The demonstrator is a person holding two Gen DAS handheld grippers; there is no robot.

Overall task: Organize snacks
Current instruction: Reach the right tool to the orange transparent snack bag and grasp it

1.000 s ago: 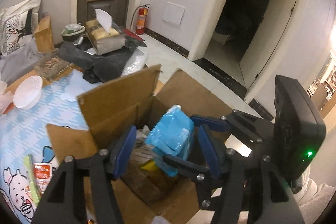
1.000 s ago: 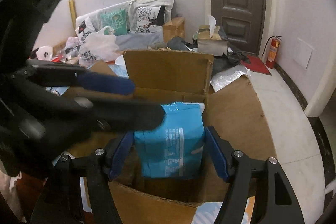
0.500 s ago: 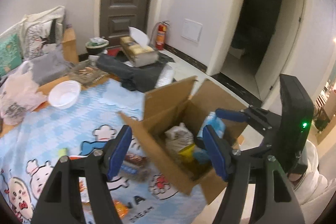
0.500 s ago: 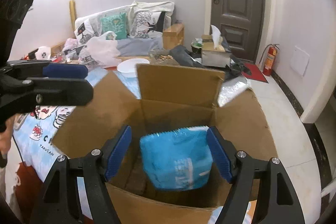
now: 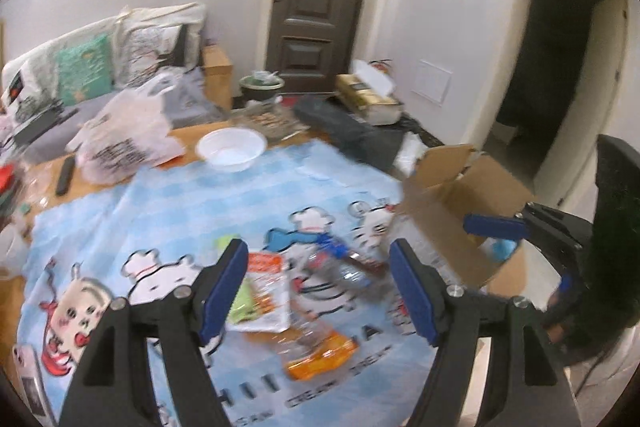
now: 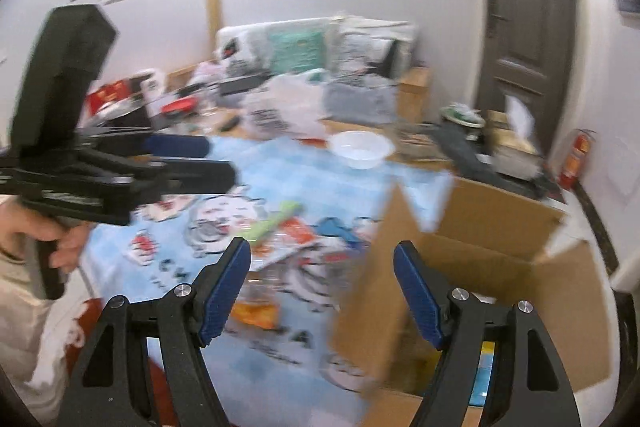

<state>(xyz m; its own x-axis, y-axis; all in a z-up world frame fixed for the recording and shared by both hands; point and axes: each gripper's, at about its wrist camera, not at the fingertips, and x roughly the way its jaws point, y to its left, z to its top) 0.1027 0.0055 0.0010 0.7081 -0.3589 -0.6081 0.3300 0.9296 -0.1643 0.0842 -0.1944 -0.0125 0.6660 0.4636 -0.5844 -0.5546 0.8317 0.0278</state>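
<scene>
Now we're between deliveries, by the look of it: both tools are empty and turned toward the snacks on the table, so the step in hand is picking the next one. Far left in the right wrist view, a hand grips the handle of the left gripper, whose jaws have just been opening and stand wide with nothing between them. Below it on the blue cartoon tablecloth lies the loose pile: a green packet partly under a white-and-orange pouch, an orange packet nearer the table edge, and a dark wrapper just to their right, blurred beyond naming. Beyond the pile a white bowl sits well apart, no part of this job.

Moving right, the right gripper is parted wide too, jaws just opened further, nothing in them. It hovers between the pile and the cardboard box, flaps up at the table's right end. Inside, a sliver of blue packet shows, so some snacks are already stowed.

Next move, I'd say: drop a gripper onto the top pouch, close on one edge without dragging its neighbours, then carry it over the near flap into the box.
</scene>
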